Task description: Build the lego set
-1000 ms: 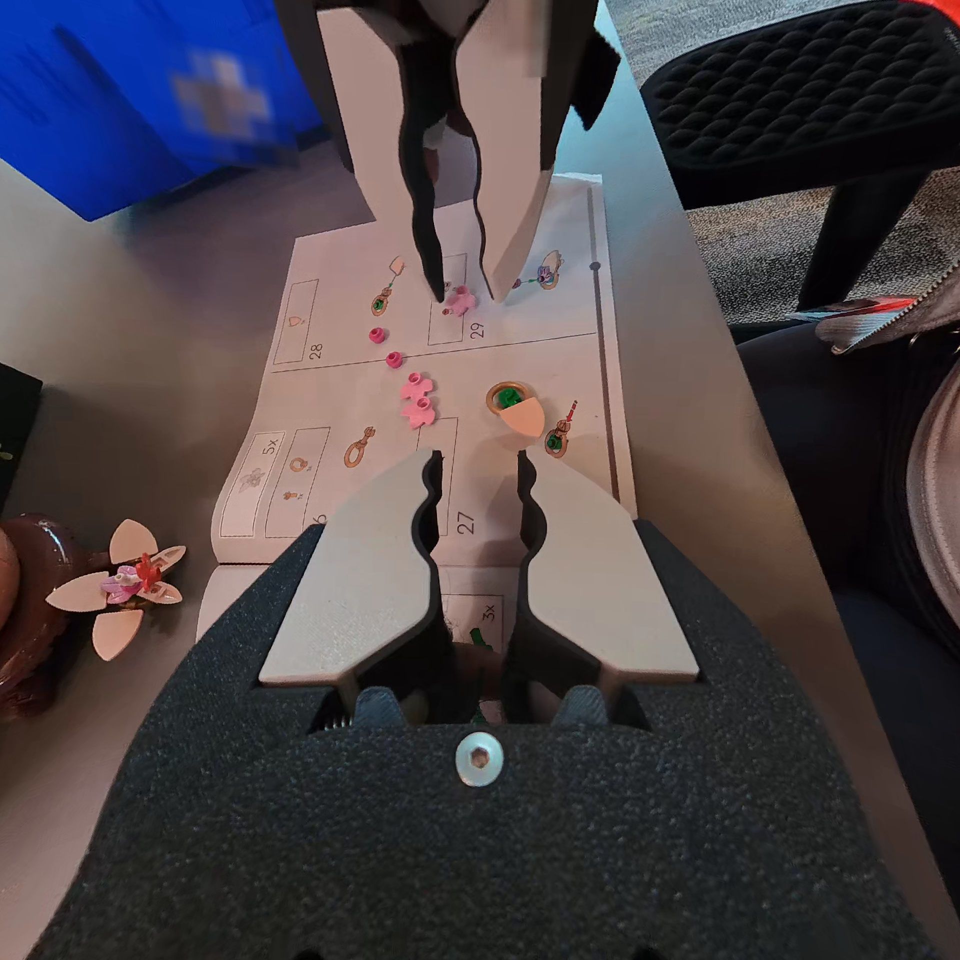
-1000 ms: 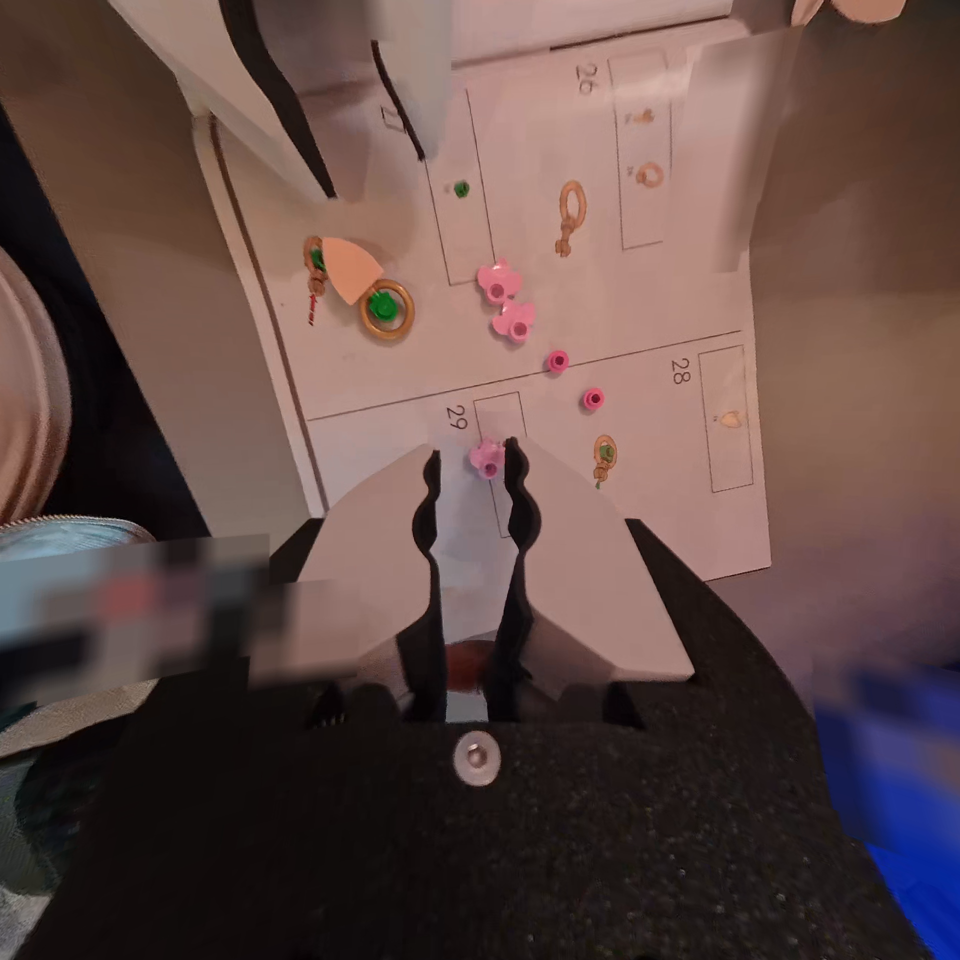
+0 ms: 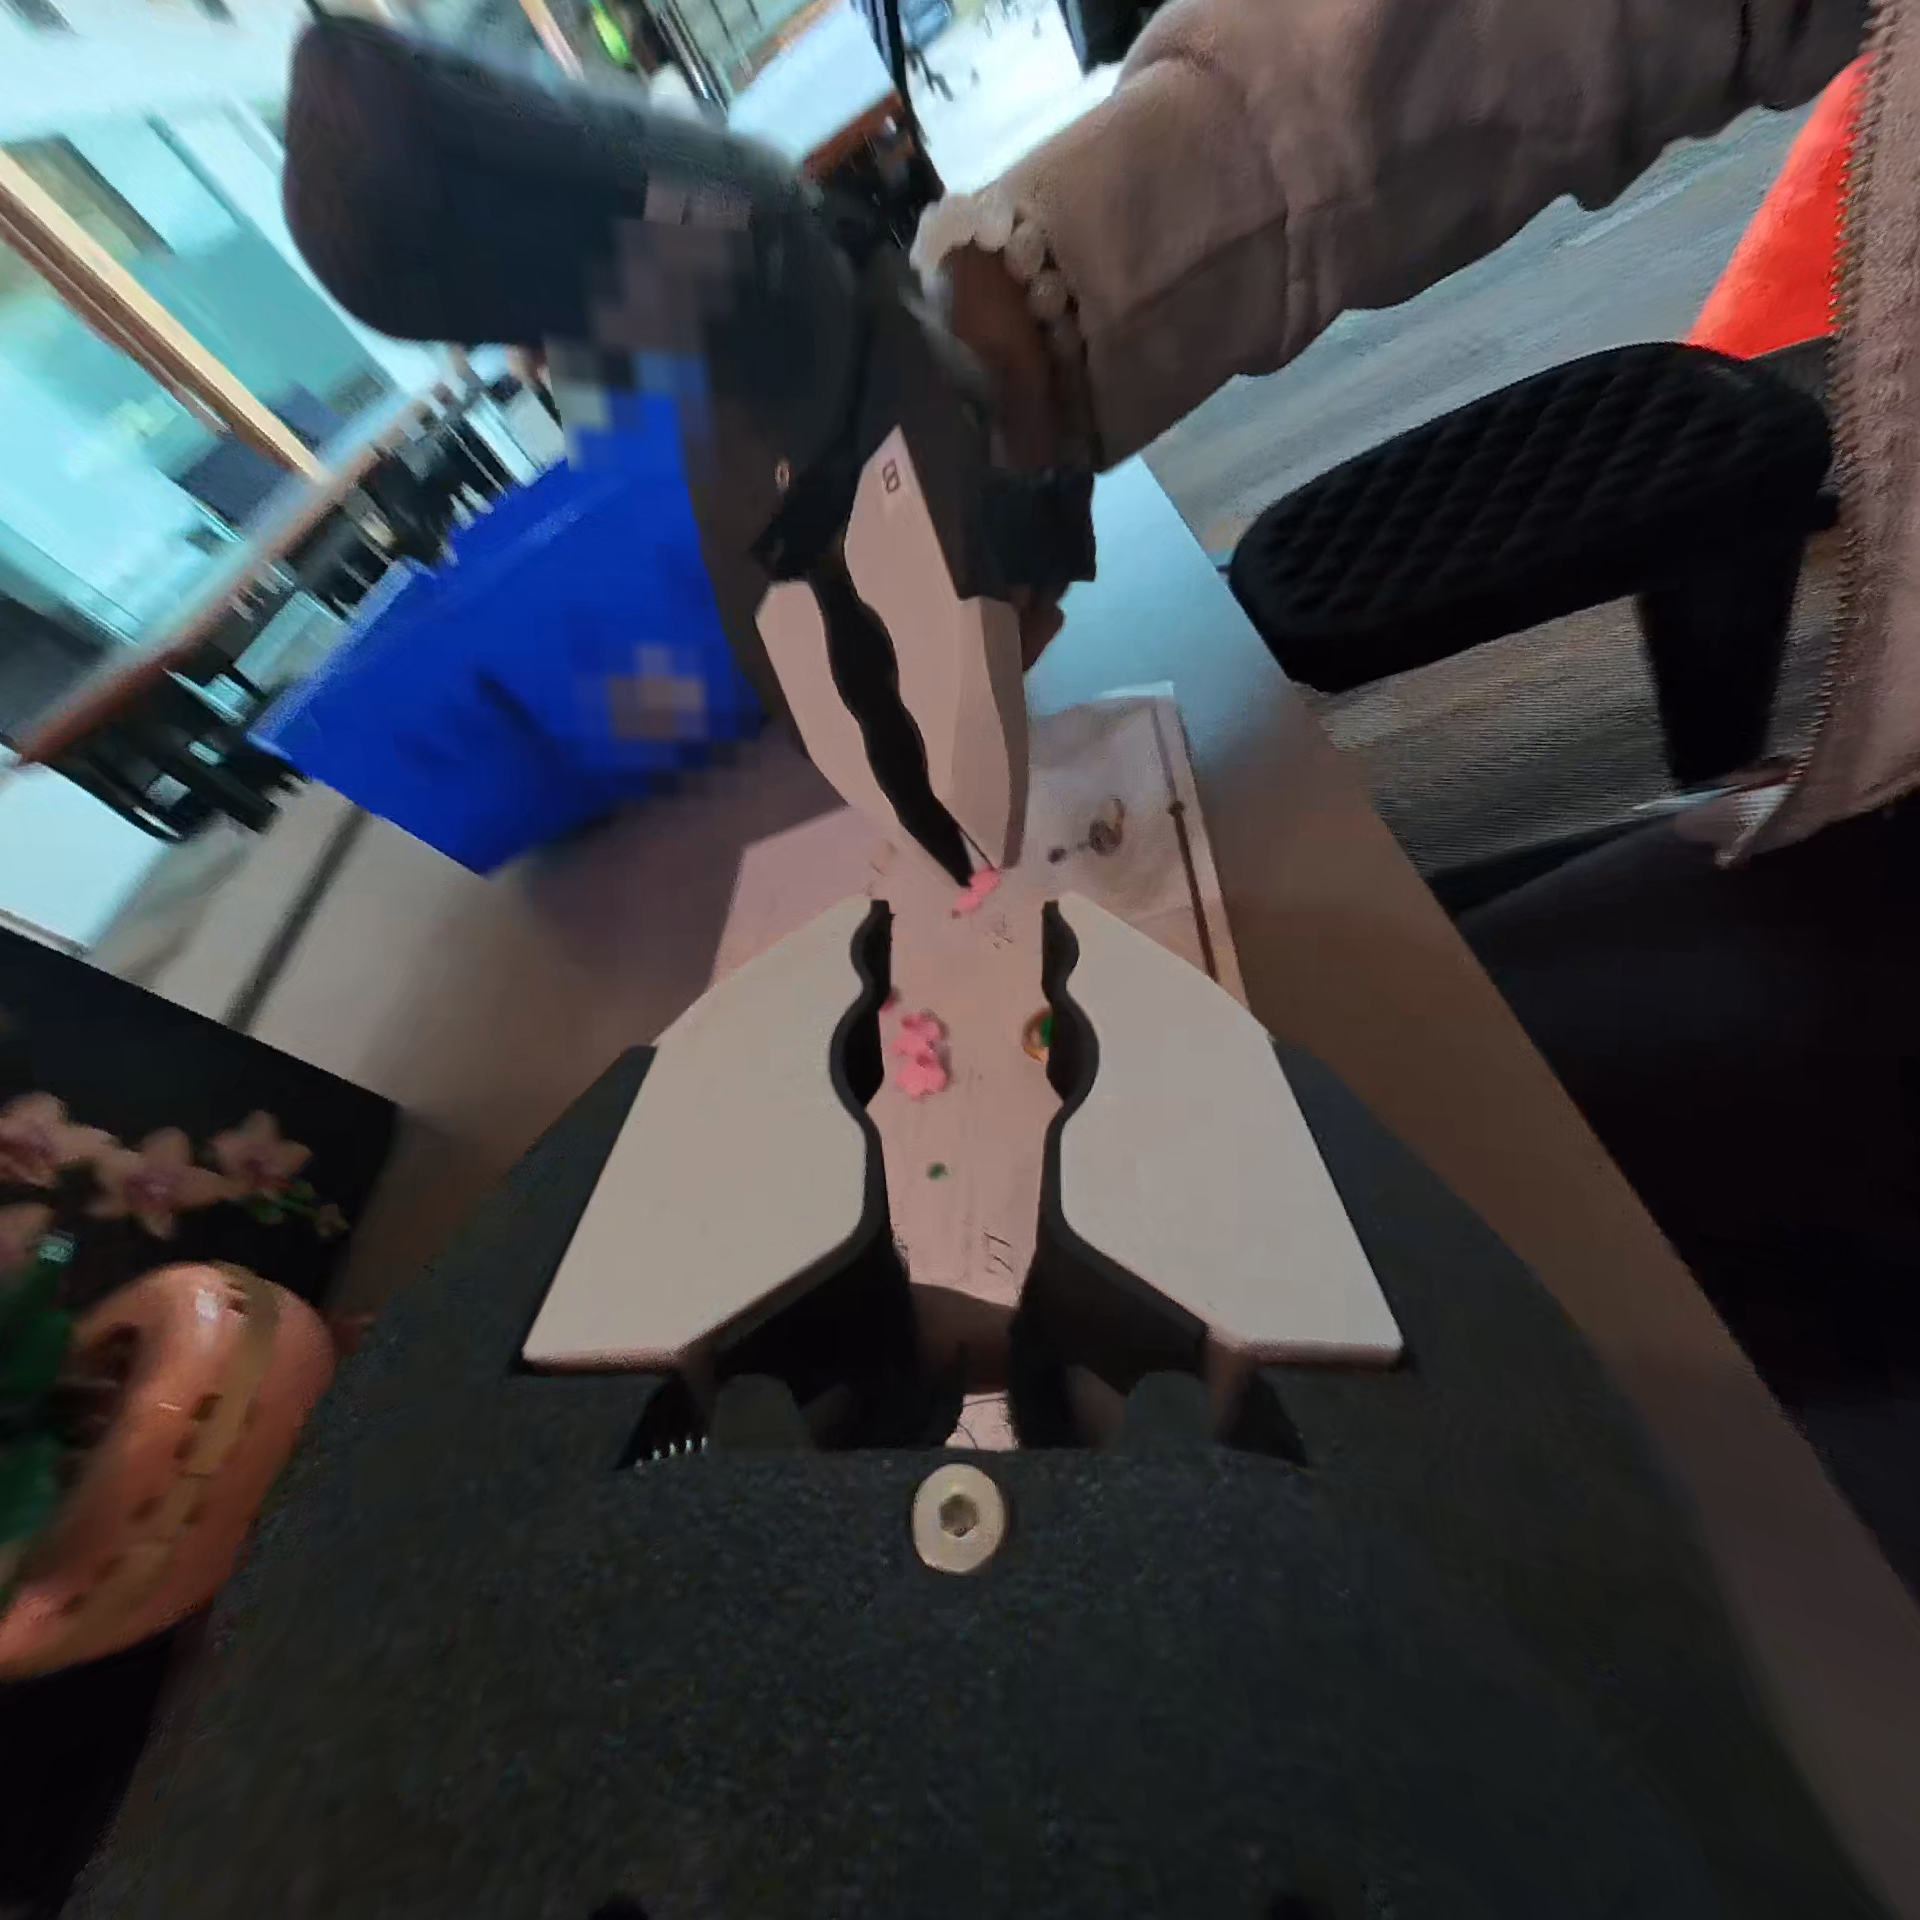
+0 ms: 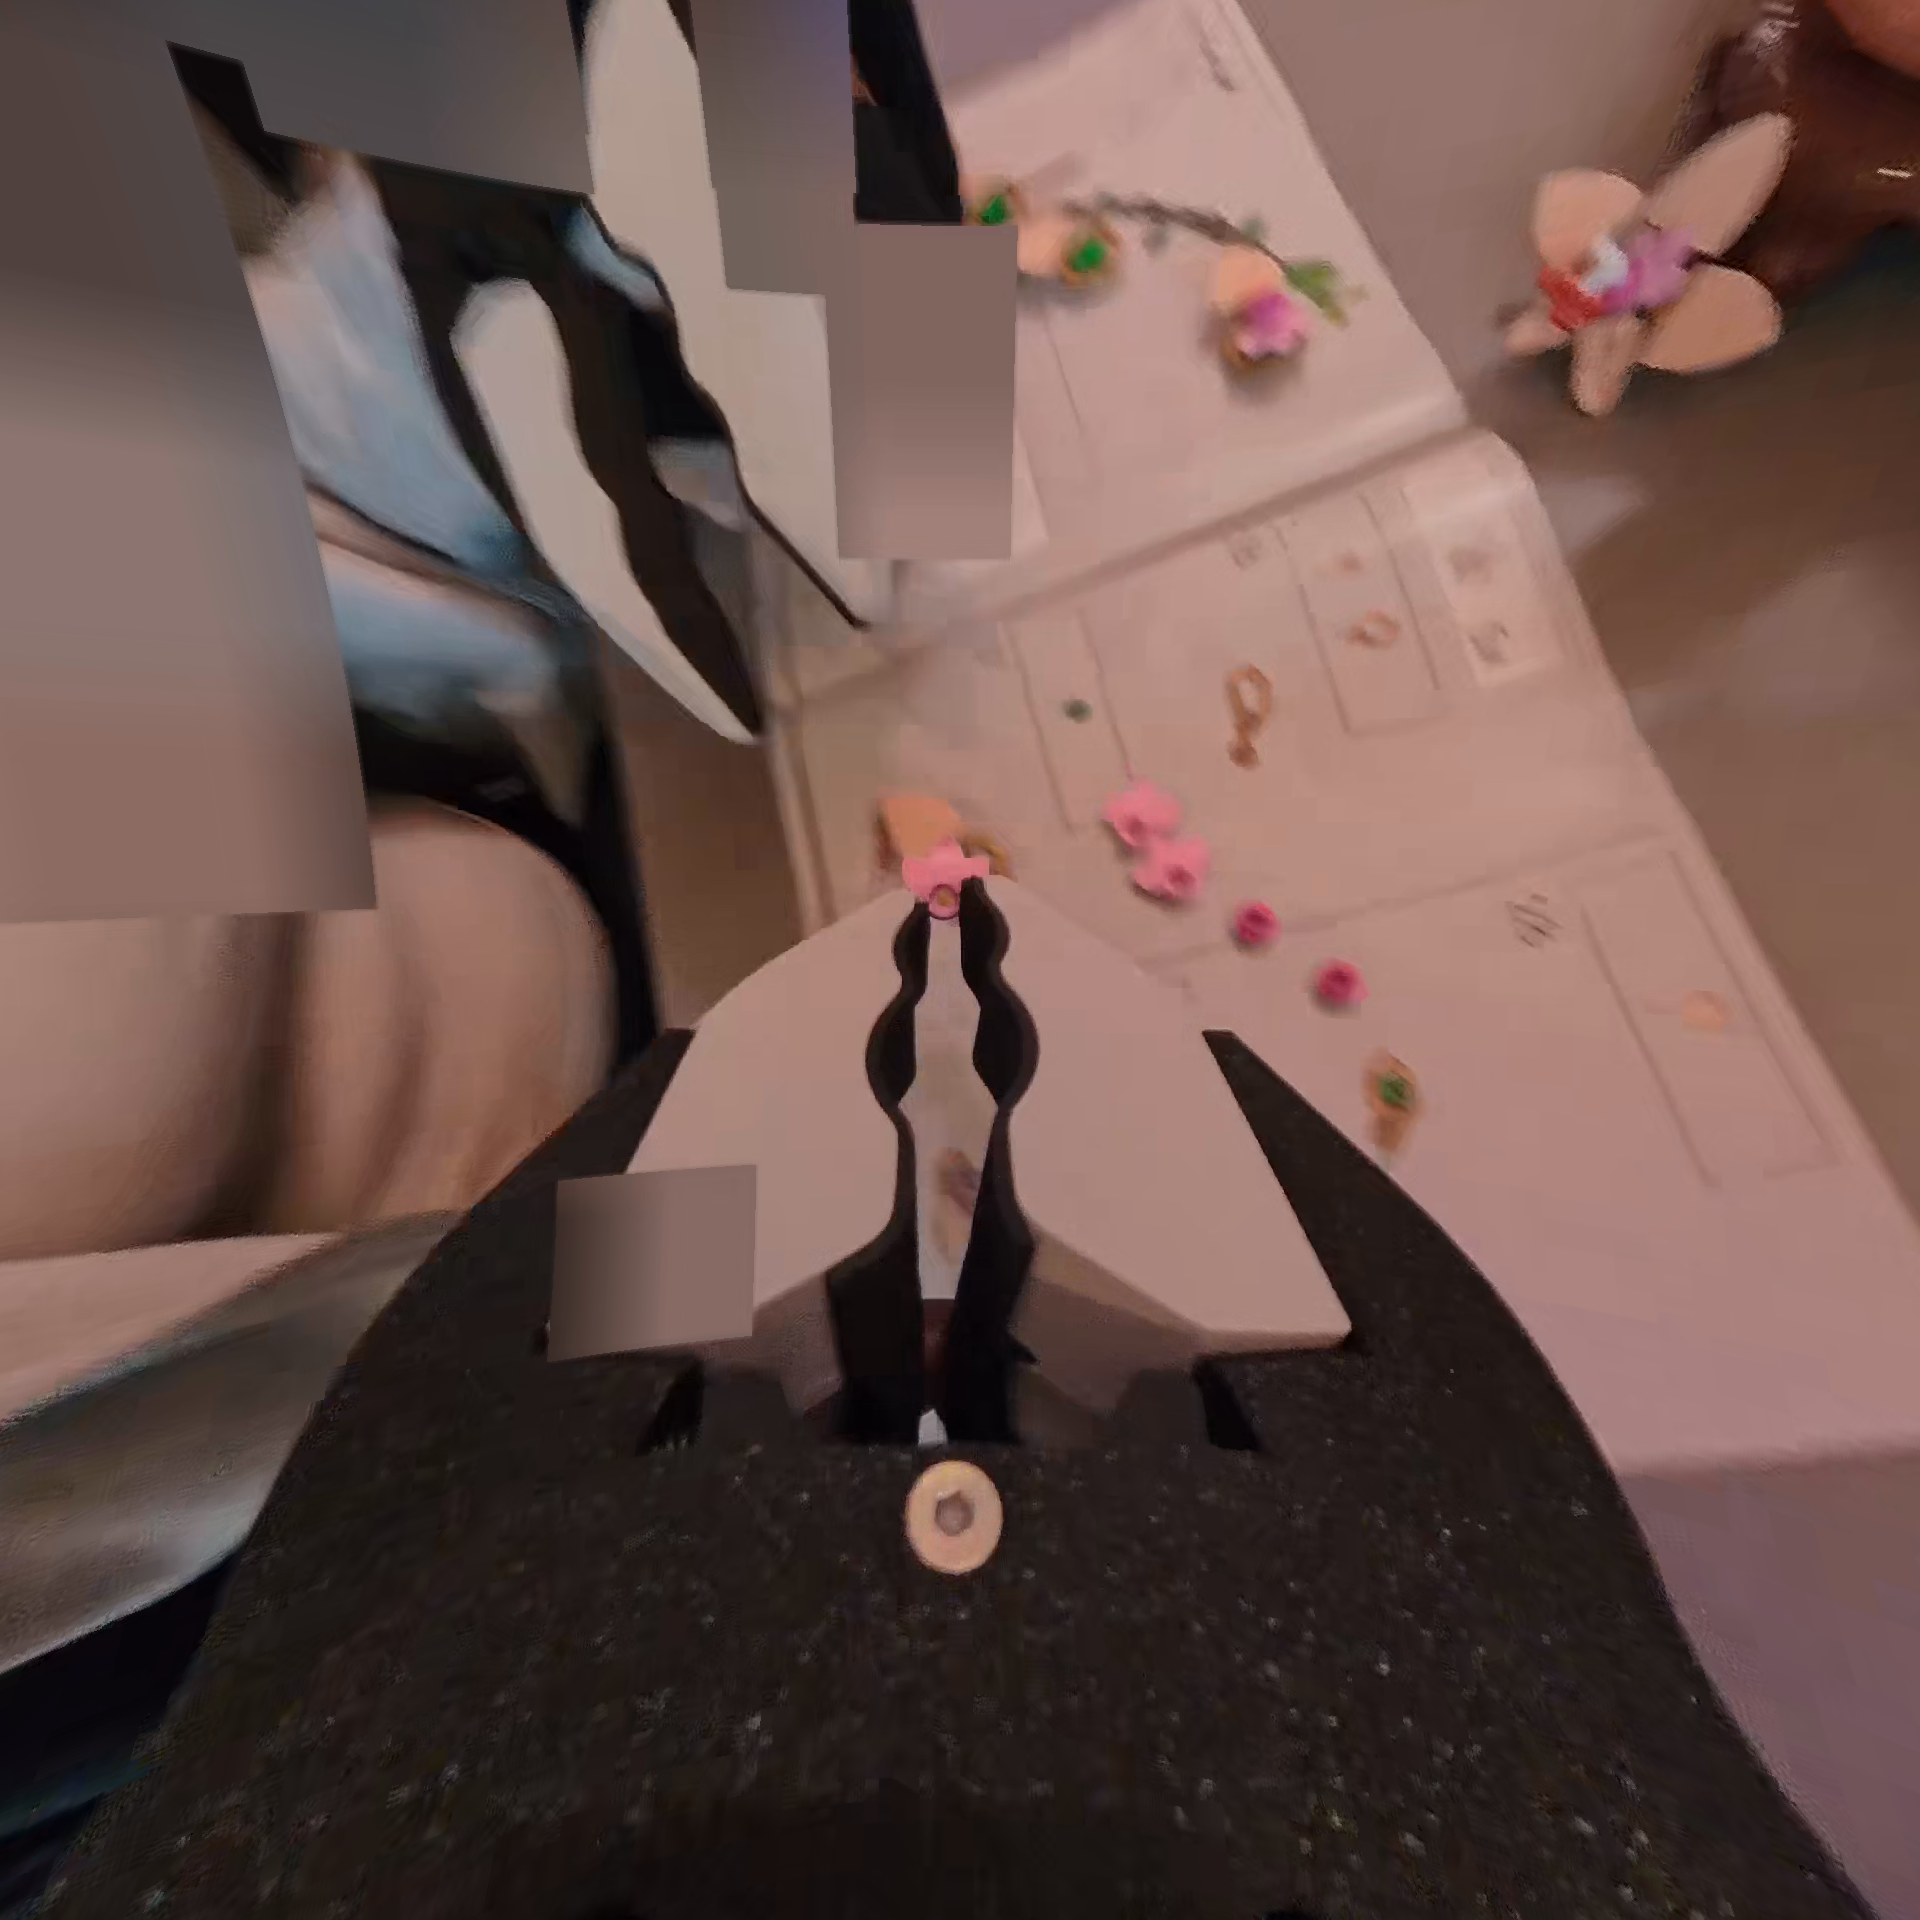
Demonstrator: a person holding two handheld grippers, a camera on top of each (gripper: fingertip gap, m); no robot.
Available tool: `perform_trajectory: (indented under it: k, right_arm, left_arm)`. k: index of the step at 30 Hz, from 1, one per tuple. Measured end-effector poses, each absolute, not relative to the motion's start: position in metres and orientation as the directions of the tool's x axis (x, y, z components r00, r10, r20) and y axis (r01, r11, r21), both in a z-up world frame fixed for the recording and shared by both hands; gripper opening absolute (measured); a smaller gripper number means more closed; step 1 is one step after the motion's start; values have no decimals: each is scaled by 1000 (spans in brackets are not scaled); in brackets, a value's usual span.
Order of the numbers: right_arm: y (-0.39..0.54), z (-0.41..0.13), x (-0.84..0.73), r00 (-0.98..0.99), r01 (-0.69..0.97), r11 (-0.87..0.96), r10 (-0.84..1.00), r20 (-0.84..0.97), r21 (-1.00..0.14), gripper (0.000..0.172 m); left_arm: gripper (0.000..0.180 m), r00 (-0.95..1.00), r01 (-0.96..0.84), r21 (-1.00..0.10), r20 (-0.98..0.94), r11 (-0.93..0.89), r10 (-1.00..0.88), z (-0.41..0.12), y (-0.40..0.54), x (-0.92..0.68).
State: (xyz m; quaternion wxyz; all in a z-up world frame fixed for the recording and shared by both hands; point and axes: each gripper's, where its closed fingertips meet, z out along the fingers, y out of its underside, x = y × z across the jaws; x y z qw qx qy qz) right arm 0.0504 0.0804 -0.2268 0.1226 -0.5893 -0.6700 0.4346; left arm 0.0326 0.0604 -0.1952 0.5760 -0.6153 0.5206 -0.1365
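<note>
My right gripper is shut on a small pink flower piece, pinched at the very fingertips and held just above the open instruction booklet. The left wrist view shows the same grip from the other side. My left gripper is open and empty, low over the booklet. Two more pink flower pieces and a gold ring with a green stud lie on the page between its fingers, untouched. The left gripper's fingers show at the upper left of the right wrist view.
On the booklet lie two pink flower pieces, two dark pink studs, a green stud and a tan petal. A built orchid bloom lies beyond. A pink pot, blue bin and chair armrest surround the table. Spacing between my two grippers at the tips: around 5 cm.
My right gripper's pads came together on the pink flower piece that lay between them and lifted it off the page. My left gripper stayed open and tilted to a flatter angle.
</note>
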Motion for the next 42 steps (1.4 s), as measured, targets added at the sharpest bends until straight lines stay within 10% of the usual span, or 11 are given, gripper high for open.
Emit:
perform_trajectory:
  k: [6,17,26,42]
  right_arm:
    - [46,-185,40,-400,709,-175,697,-595,-683,4]
    - [48,-176,32,-382,716,-203,687,-619,-667,5]
    - [91,-100,-8,-249,-90,-694,710,-659,-714,27]
    - [59,-84,-32,-228,-227,-623,781,-582,-748,22]
  left_arm:
    - [16,340,-572,-713,-656,406,-673,-182,55,40]
    - [2,415,-496,-797,-567,346,-711,-171,57,38]
    - [2,903,-52,-849,-265,526,-339,-84,76,-22]
    - [1,879,-278,-757,-449,591,-163,-74,67,-22]
